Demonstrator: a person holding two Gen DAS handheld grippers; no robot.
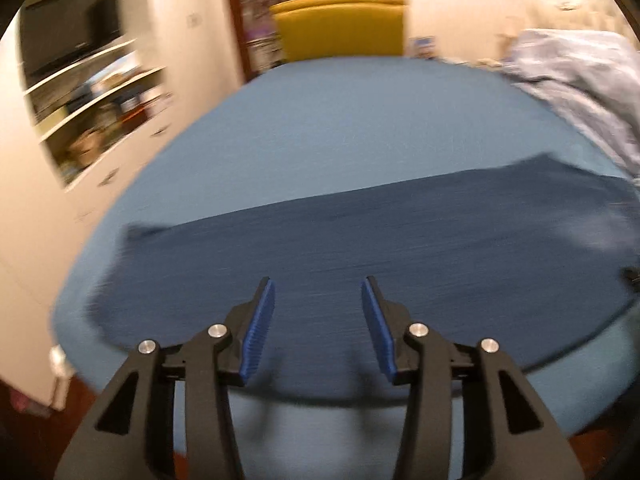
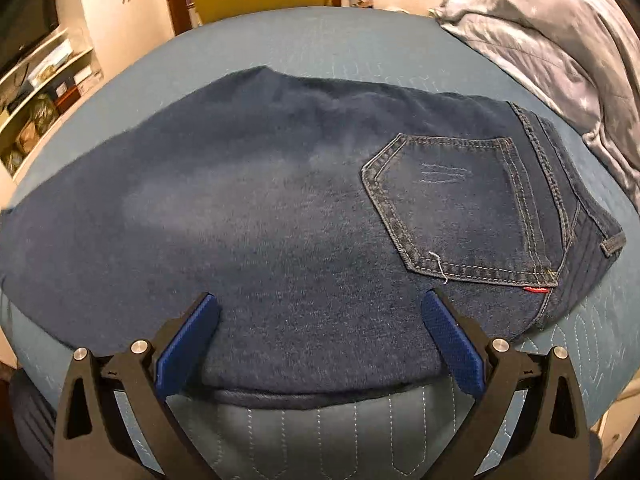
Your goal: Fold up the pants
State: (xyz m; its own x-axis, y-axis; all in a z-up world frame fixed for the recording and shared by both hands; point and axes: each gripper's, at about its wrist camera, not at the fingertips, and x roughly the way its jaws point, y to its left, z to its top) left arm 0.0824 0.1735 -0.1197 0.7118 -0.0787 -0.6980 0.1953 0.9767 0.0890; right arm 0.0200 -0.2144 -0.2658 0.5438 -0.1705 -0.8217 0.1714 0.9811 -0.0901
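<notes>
Bed: blue quilted cover [image 2: 320,40] fills both views and carries everything.
Pants: dark denim pants [image 2: 280,200] lie flat across the bed, already doubled leg on leg by the look of it, waistband to the right, legs running left; near edge hangs just over the bed's front.
Step in hand: likely the crosswise fold — pinch the near edge through both layers, lift evenly, carry the leg end toward the waist and lay edges flush.
Blanket: a rumpled grey blanket [image 2: 560,40] is heaped at the far right, near the waistband but apart from it; it could crowd the fold if the pants drift that way.
Chair: yellow chair [image 1: 340,24] beyond the far edge, out of the way.
Shelves: cluttered shelves [image 1: 92,92] on the left wall, well apart.
Back pocket: pocket [image 2: 460,204] faces up, a loose thread at its lower seam.
Right gripper: right gripper [image 2: 320,308] gapes wide over the near edge, holding nothing.
Left gripper: left gripper [image 1: 318,292] also parted and empty, above the legs — view blurred.
</notes>
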